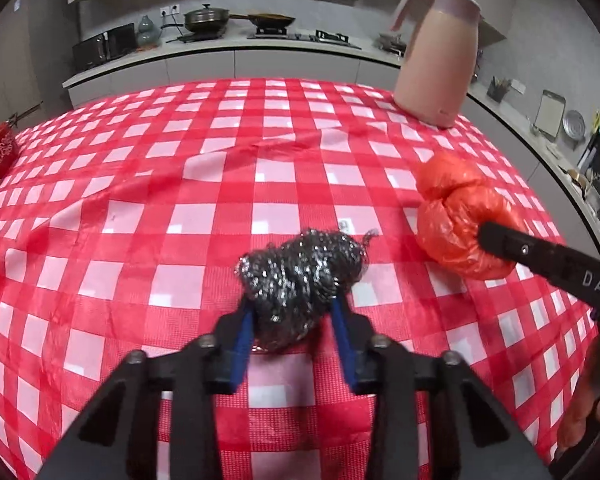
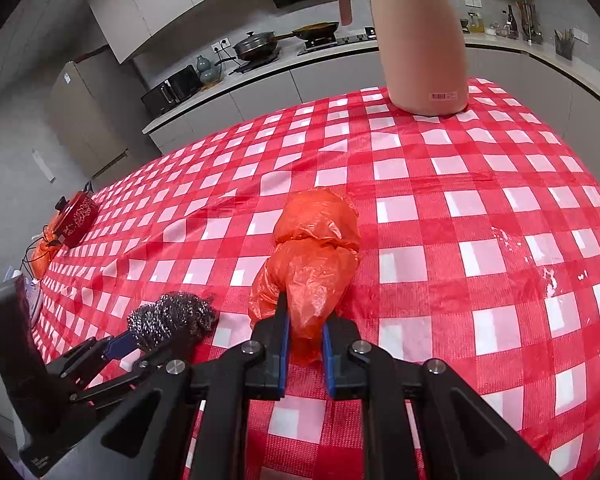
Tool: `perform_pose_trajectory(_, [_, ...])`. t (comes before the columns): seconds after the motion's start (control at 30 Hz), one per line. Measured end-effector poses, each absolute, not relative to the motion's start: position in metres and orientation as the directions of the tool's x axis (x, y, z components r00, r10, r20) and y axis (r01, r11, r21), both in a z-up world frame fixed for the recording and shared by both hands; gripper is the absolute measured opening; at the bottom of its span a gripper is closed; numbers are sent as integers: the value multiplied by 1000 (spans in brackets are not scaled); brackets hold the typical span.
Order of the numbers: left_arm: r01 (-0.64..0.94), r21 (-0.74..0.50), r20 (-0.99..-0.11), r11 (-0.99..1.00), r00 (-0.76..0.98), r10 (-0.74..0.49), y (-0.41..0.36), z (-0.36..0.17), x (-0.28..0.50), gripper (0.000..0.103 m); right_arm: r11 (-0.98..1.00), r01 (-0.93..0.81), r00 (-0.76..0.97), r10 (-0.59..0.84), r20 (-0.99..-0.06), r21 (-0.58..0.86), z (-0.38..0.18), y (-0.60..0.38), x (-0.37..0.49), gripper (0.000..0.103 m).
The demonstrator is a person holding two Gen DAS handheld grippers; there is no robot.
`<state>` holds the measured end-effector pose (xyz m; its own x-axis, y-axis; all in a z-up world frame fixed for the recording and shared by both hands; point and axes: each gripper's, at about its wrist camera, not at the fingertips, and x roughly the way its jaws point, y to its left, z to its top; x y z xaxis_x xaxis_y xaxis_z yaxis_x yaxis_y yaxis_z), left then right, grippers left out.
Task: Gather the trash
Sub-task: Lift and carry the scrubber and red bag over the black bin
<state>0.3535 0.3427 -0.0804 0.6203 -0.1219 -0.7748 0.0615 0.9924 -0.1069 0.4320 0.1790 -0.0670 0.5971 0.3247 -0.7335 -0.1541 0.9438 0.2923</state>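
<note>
A grey steel wool scourer (image 1: 300,264) lies on the red-and-white checked tablecloth (image 1: 160,184). My left gripper (image 1: 292,308) is shut on its near end, a blue pad pressing into each side. To the right sits a crumpled orange plastic bag (image 1: 456,216). In the right wrist view my right gripper (image 2: 304,320) is shut on the near tail of that orange bag (image 2: 316,240), which rests on the cloth. The scourer (image 2: 172,318) and the left gripper (image 2: 148,344) show at the lower left of that view.
A tall pink thermos jug (image 1: 440,60) stands at the table's far right corner. A red patterned pot (image 2: 76,218) sits at the far left edge. Kitchen counters (image 1: 236,46) with pans run behind the table. A hand (image 1: 592,412) shows at the right.
</note>
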Motion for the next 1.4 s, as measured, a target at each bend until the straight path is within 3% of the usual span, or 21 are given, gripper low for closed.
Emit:
perform_pose_trajectory(0.1, [51, -141, -770, 989, 622, -142, 346, -77, 352, 19, 946, -155, 604, 320, -730, 286, -65, 179, 429, 14])
perform_pose_trajectory(0.87, [62, -193, -737, 979, 650, -187, 336, -59, 338, 17, 947, -164, 620, 316, -719, 275, -58, 171, 414, 14])
perform_pose_trajectory(1.4, [230, -243, -657, 942, 676, -334, 280, -14, 329, 17, 964, -67, 725, 224, -651, 257, -11, 117, 371, 14])
